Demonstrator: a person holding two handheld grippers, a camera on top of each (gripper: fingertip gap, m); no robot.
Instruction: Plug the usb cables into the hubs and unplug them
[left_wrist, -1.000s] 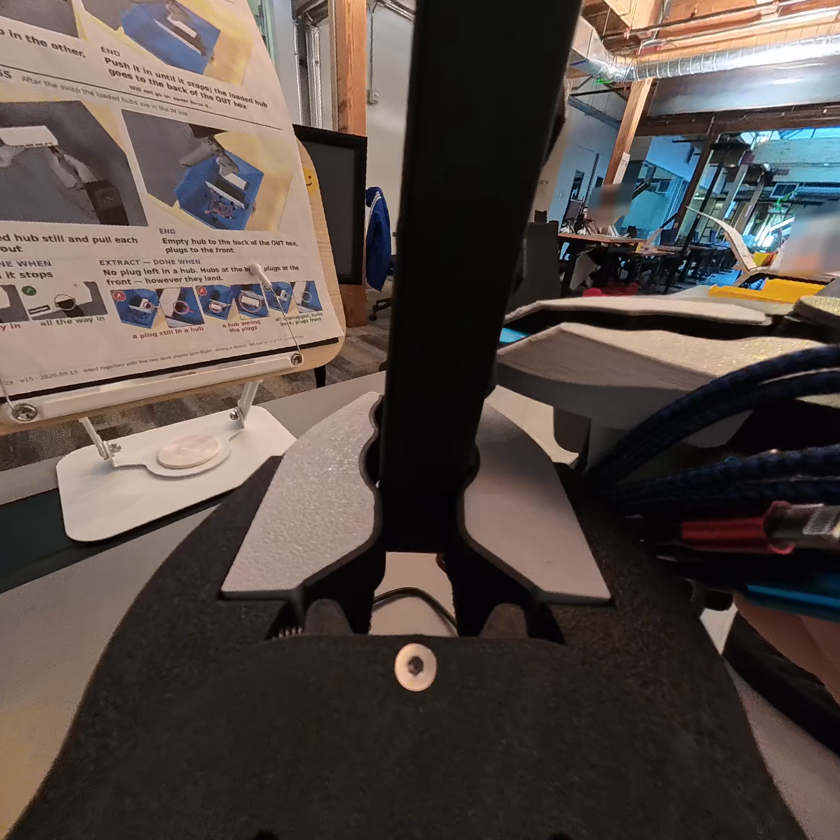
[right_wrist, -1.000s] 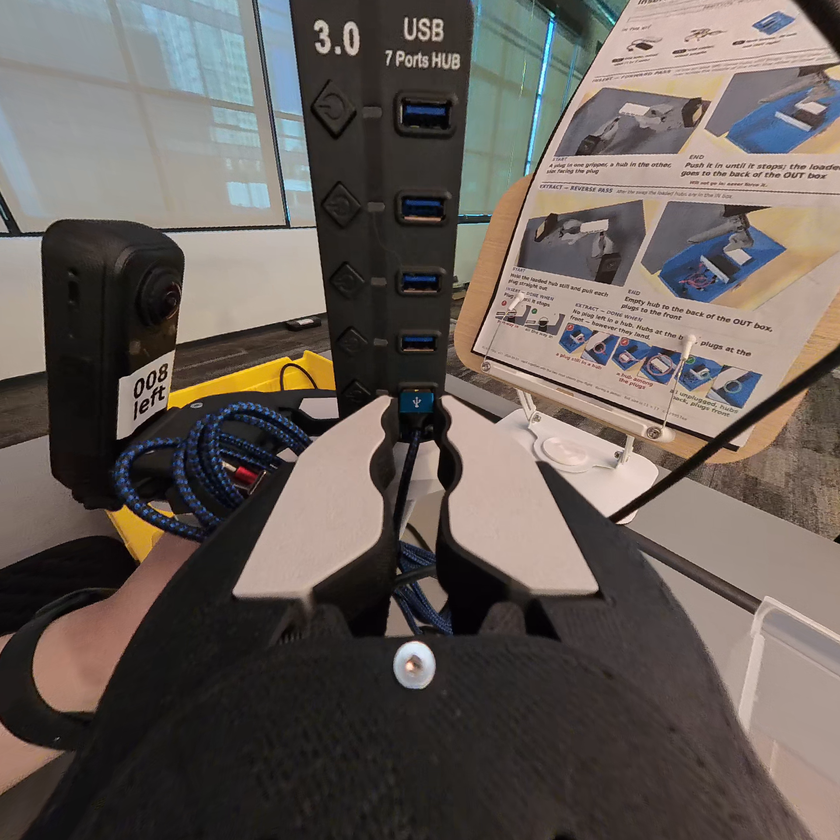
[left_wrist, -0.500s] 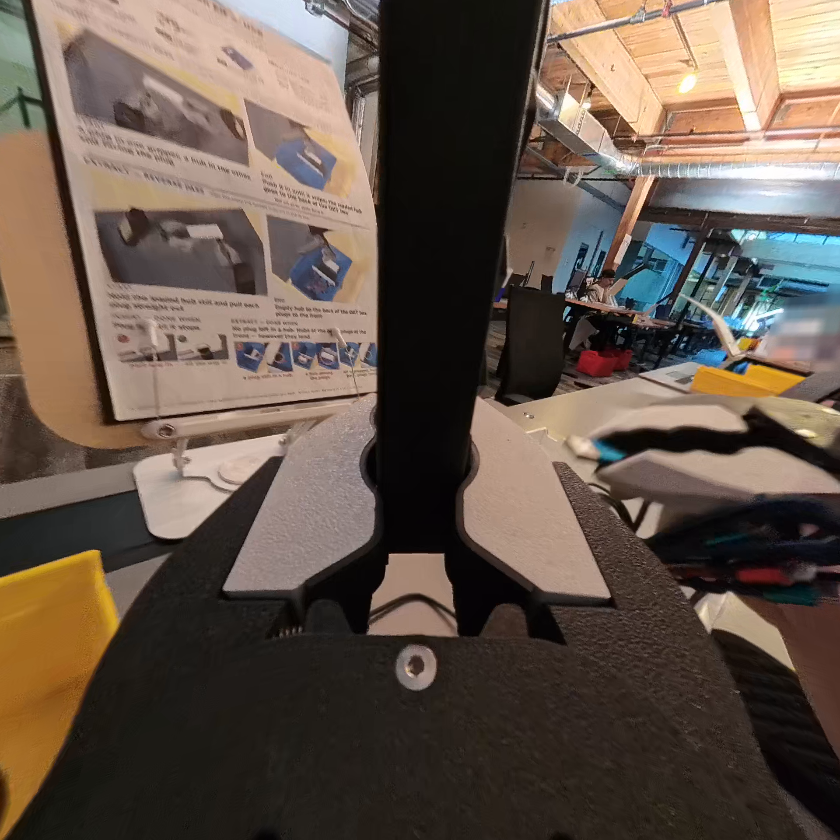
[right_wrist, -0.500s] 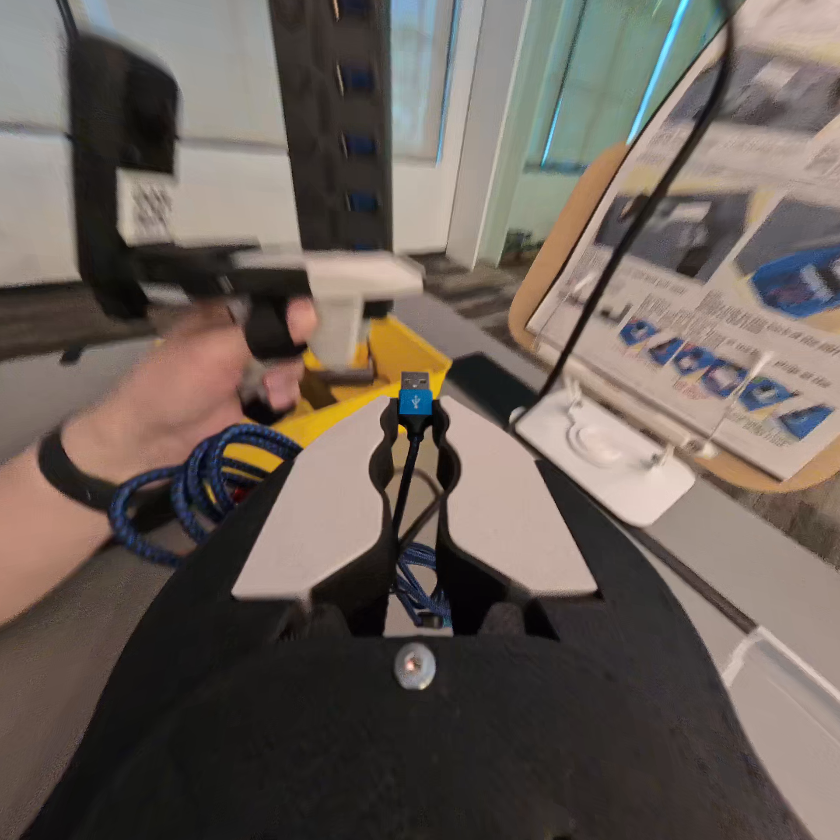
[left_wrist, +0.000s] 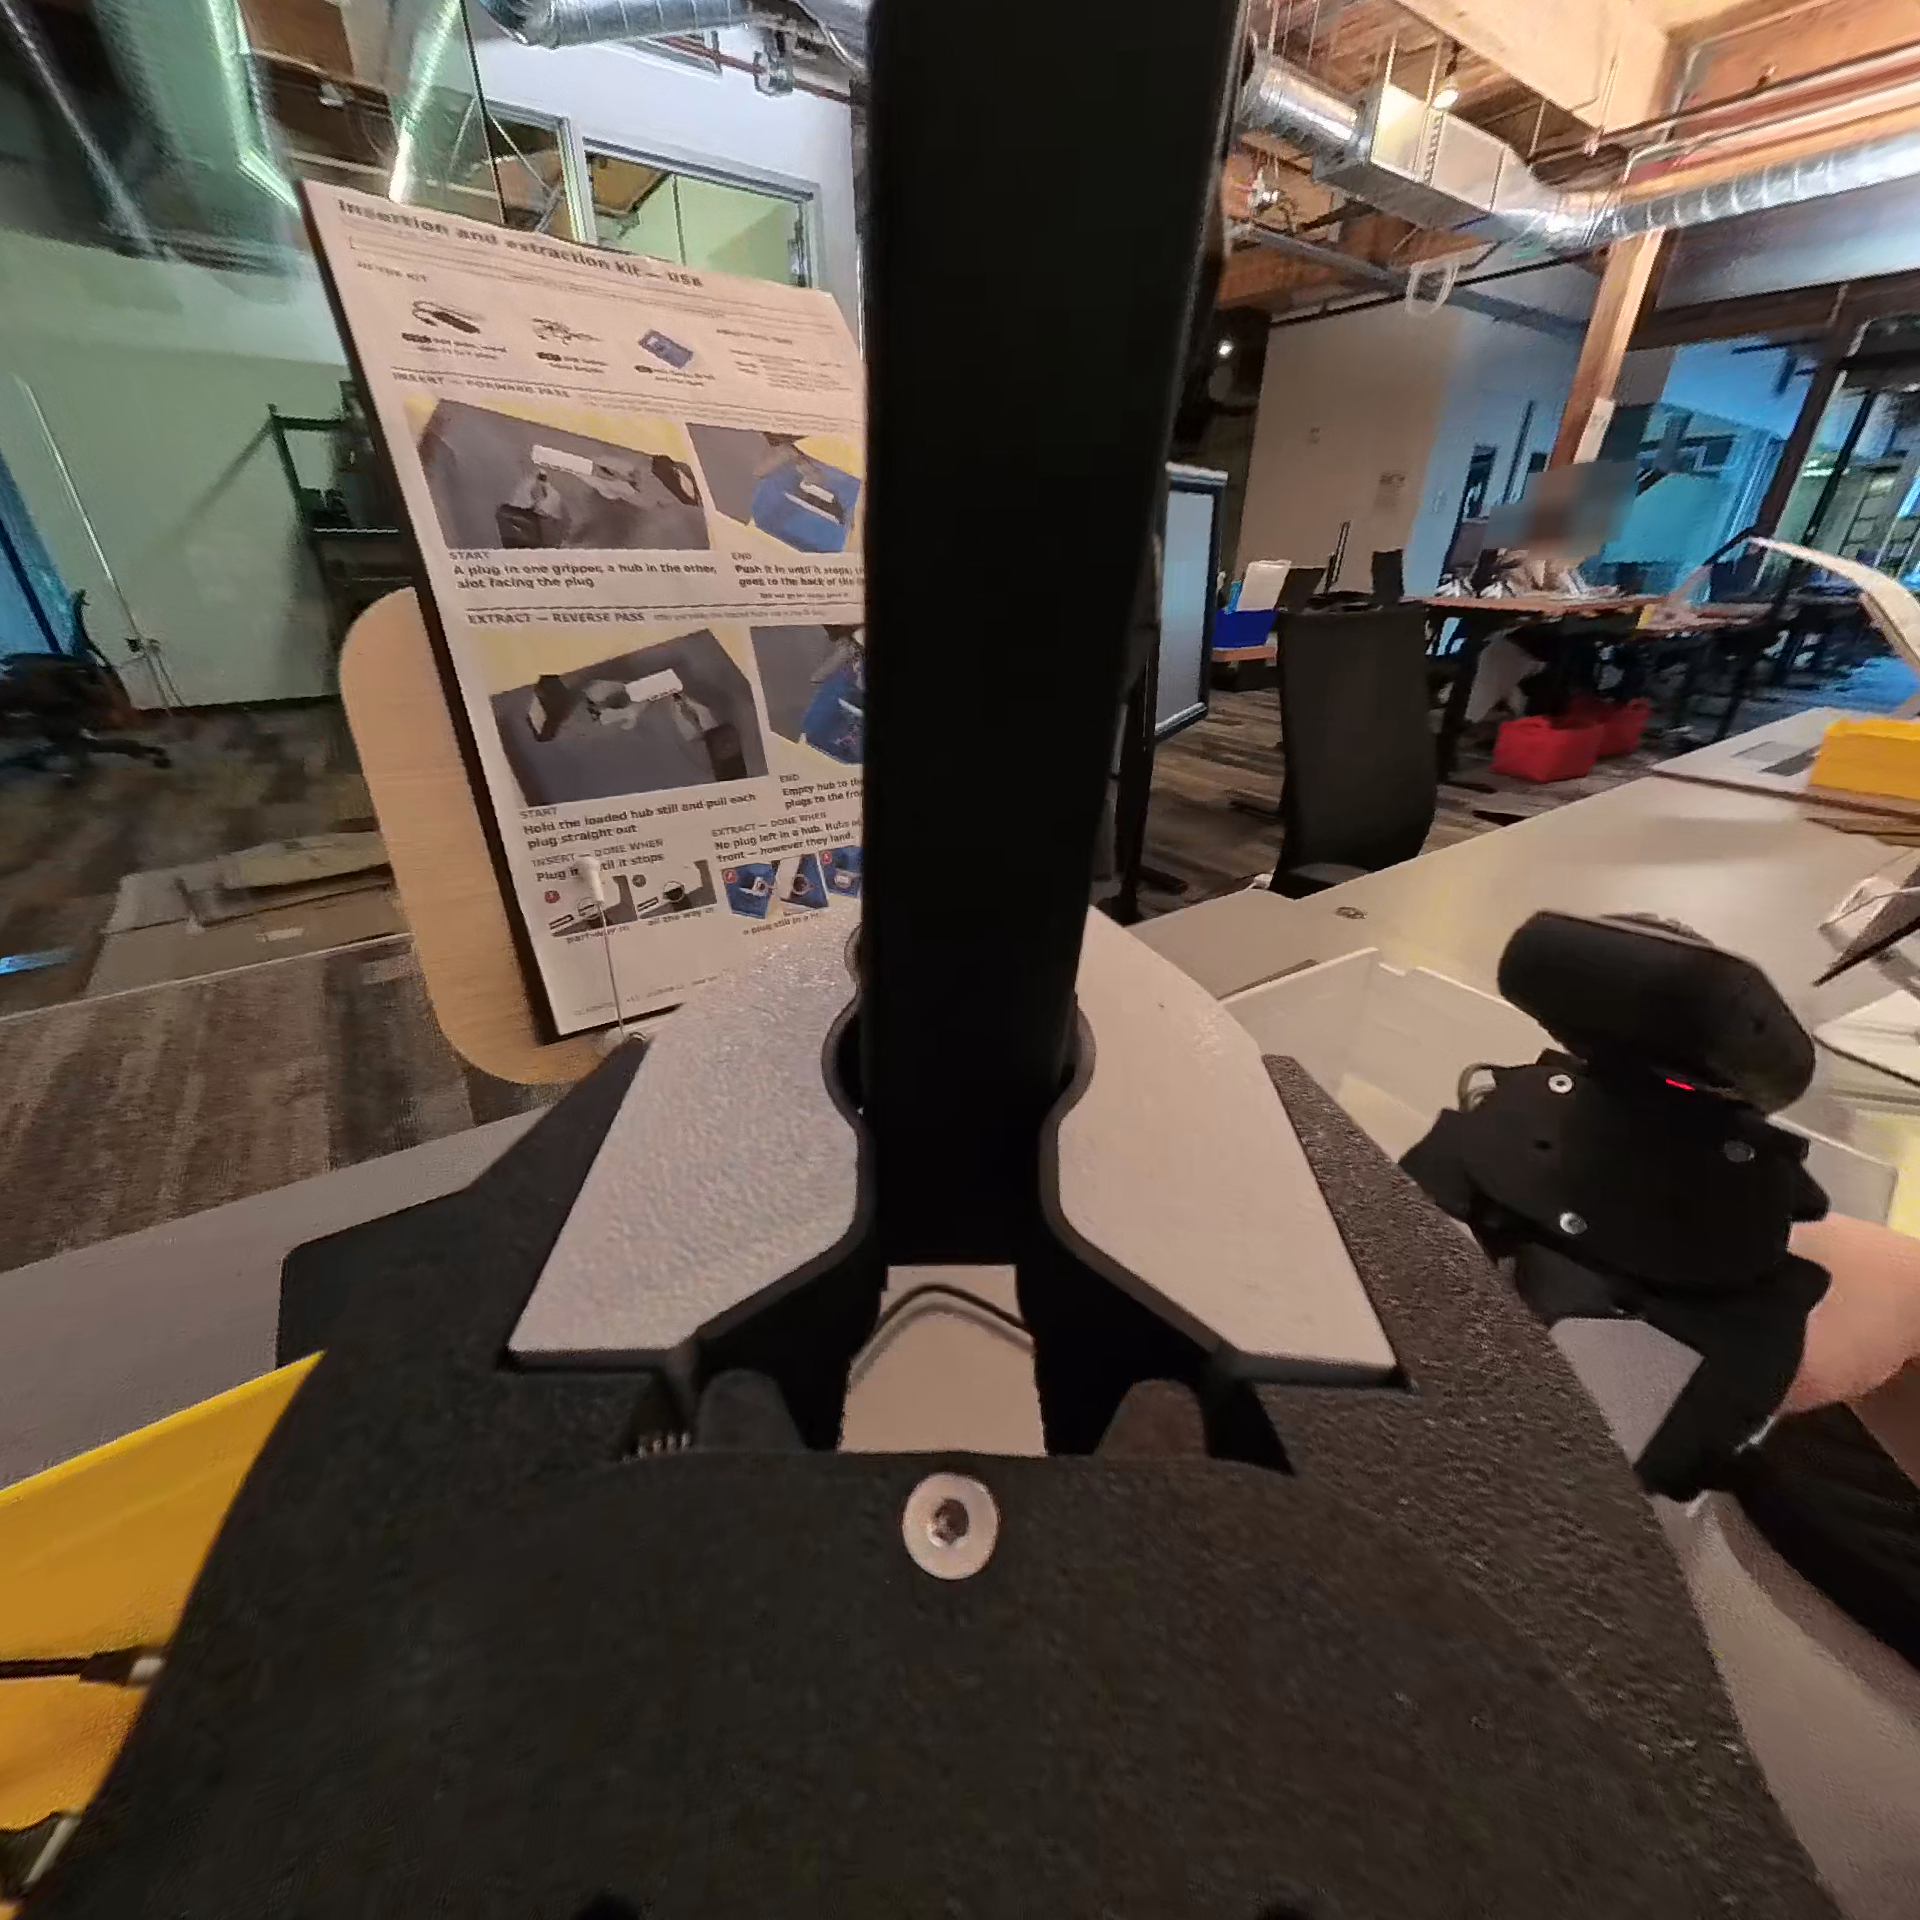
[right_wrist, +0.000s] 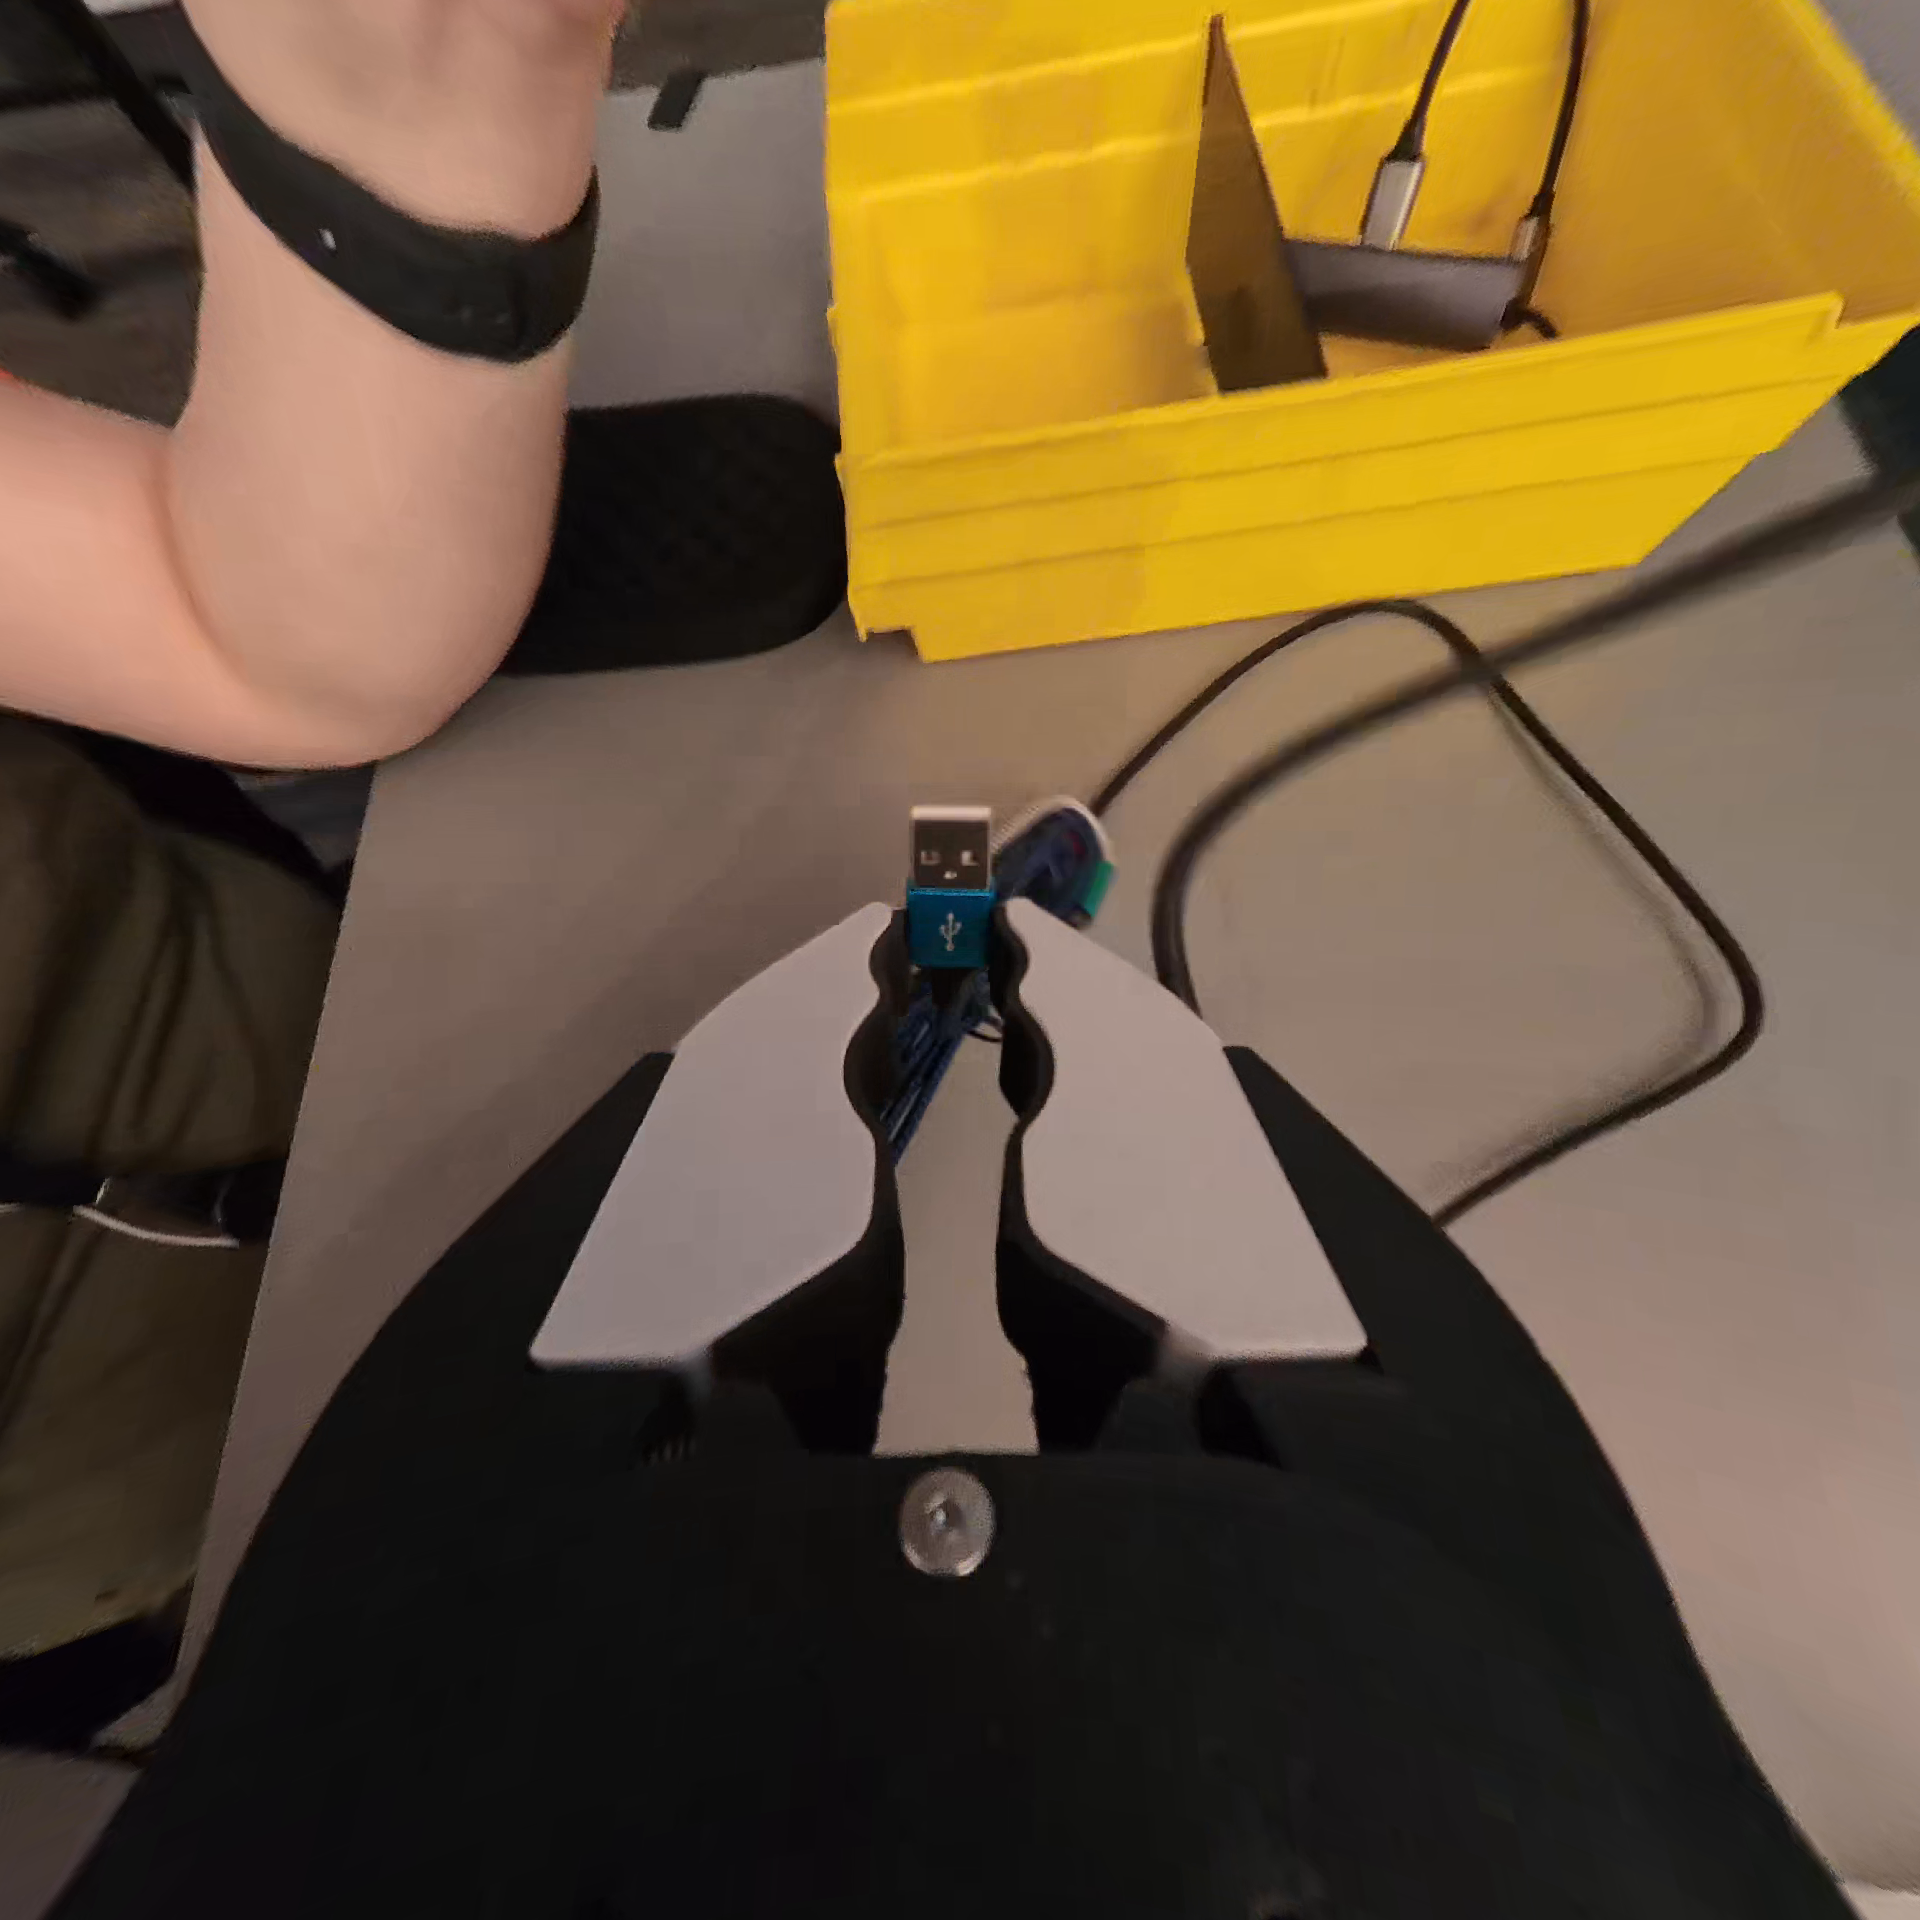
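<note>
The left gripper (left_wrist: 961, 1049) is clamped on a long black hub (left_wrist: 1039, 468), which stands upright between its fingers, above the grey bench (left_wrist: 125, 1351). Behind it an instruction sheet (left_wrist: 592, 623) leans on a wooden board. The right gripper (right_wrist: 948, 925) pinches a blue USB plug (right_wrist: 948, 923), its metal tip pointing forward and free of any port, with braided blue cable (right_wrist: 914, 1081) trailing back between the fingers. Beyond it a black cable (right_wrist: 1558, 831) loops on the bench, and a yellow bin (right_wrist: 1247, 488) holds a grey hub (right_wrist: 1403, 291) behind its divider.
</note>
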